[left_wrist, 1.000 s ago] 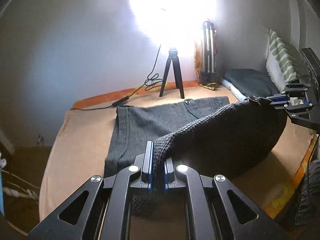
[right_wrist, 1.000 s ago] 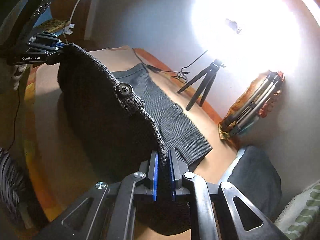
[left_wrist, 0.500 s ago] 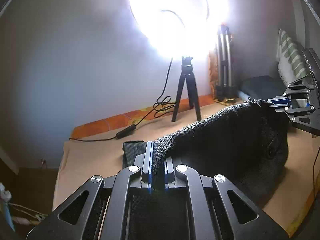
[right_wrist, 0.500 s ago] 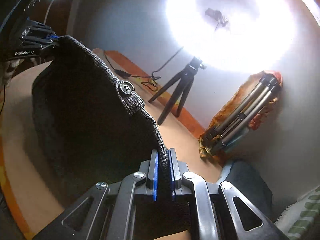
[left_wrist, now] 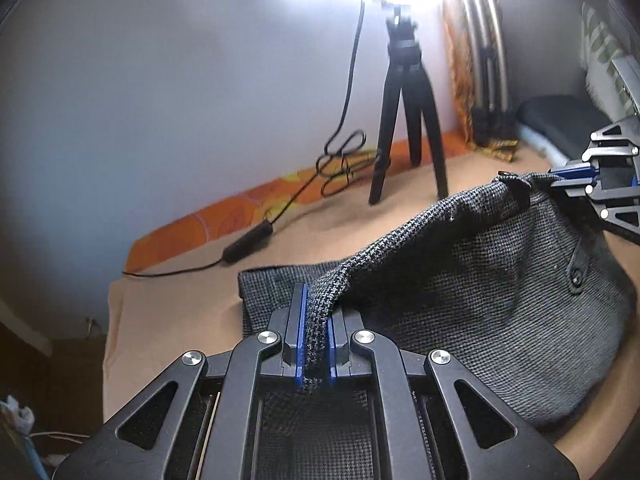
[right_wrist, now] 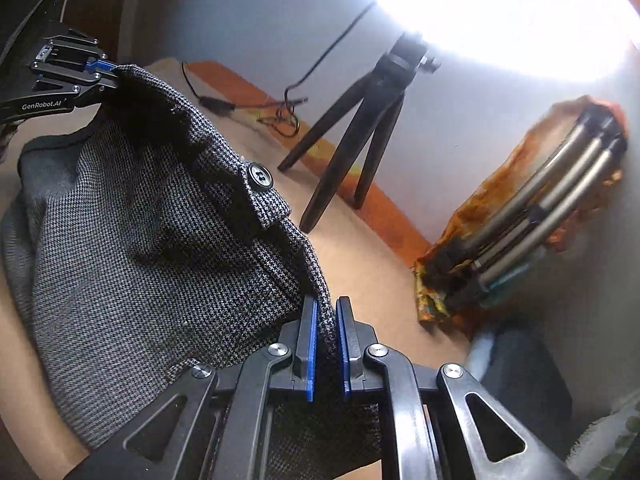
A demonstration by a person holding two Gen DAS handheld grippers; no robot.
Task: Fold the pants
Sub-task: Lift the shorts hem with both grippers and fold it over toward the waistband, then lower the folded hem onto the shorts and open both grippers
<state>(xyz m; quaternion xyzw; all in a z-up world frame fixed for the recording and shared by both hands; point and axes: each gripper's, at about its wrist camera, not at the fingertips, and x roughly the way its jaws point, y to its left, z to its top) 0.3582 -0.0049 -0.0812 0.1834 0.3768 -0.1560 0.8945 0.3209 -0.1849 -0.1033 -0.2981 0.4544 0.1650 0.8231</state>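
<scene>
Dark grey houndstooth pants (left_wrist: pixel 472 300) hang between my two grippers over a tan bed surface (left_wrist: pixel 168 312). My left gripper (left_wrist: pixel 314 320) is shut on one end of the waistband; it also shows at the upper left of the right wrist view (right_wrist: pixel 106 70). My right gripper (right_wrist: pixel 326 328) is shut on the other end of the waistband, next to the black button (right_wrist: pixel 259 176); it also shows at the right of the left wrist view (left_wrist: pixel 568 174). The lifted cloth sags down onto the lower layer (left_wrist: pixel 272 280) lying flat beneath.
A black tripod (left_wrist: pixel 404 120) with a bright ring light stands at the back by the wall, its cable and plug (left_wrist: pixel 248 240) trailing left. A folded tripod in orange wrap (right_wrist: pixel 532 216) leans at the back right. A dark cushion (left_wrist: pixel 560 120) lies at the right.
Both grippers have carried the waistband forward and down over the flat part of the pants. The tripod and wall are nearer, and the lifted cloth now rests lower on the bed.
</scene>
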